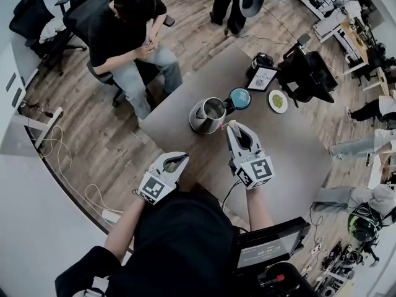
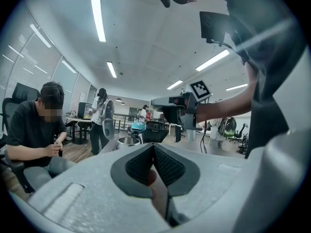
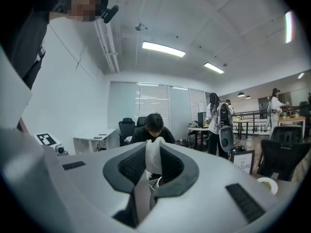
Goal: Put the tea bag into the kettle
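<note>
On the near side of the kettle, the left gripper hangs over the bench edge, jaws closed on nothing. The right gripper, just before the kettle, pinches the white tea bag. Past the kettle lie a teal round thing, a plate and a framed sign. Farther off is a seated person.

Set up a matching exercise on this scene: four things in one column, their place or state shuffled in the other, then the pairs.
1. tea bag
2. kettle
3. small plate
4. left gripper

A. jaws together, nothing between them
B. stands on the table, top open
C. pinched in the jaws of the right gripper
D. lies on the table with green bits on it

Pairs: 1-C, 2-B, 3-D, 4-A
</note>
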Motion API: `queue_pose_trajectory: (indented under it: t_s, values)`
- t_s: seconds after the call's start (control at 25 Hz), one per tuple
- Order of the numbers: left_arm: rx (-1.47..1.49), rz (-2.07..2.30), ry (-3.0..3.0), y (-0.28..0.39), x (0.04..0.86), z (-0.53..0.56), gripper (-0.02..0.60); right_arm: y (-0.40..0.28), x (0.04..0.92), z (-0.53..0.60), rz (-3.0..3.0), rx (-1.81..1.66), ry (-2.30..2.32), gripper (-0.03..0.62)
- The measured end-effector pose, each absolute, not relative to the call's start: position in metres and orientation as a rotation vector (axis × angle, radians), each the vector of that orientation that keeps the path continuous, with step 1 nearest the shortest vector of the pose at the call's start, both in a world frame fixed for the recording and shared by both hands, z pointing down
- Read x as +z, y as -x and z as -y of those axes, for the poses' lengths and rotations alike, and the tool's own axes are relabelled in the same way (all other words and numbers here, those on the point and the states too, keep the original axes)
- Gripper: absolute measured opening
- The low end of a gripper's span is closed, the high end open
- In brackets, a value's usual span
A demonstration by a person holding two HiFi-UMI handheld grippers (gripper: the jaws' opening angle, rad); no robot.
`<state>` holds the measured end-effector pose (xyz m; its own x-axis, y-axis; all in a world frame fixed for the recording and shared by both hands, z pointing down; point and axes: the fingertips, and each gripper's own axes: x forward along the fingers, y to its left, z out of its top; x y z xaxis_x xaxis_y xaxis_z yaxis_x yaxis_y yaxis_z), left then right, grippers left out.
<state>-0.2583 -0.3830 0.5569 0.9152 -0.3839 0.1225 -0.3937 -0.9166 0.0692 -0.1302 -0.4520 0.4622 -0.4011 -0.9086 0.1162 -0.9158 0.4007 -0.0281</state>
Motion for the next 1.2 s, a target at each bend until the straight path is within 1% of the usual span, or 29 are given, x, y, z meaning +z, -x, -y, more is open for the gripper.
queue_pose_trajectory:
  t_s: [0.12,0.32,0.56,0.8,1.2]
  values:
    - [0.159,0.627,-2.985,0.263,0.556,0.382,0.003,0.123,0.446,0.465,2.609,0.152,-1.692,0.052]
    - [0.152,0.682,-2.976,0.275,0.555,0.383,0.003,0.118,0.429,0.487,2.596,0.076,-1.673,0.052]
    - [0.151,0.733,-2.960,0.286,0.556,0.383,0.003,0.118,0.423,0.509,2.606,0.066,-1.663,0.052]
    - [0.145,0.764,-2.941,0.292,0.557,0.386,0.003,0.124,0.450,0.528,2.563,0.115,-1.602,0.052]
    - [0.153,0.776,-2.942,0.298,0.558,0.387,0.003,0.127,0.526,0.540,2.377,0.219,-1.391,0.052]
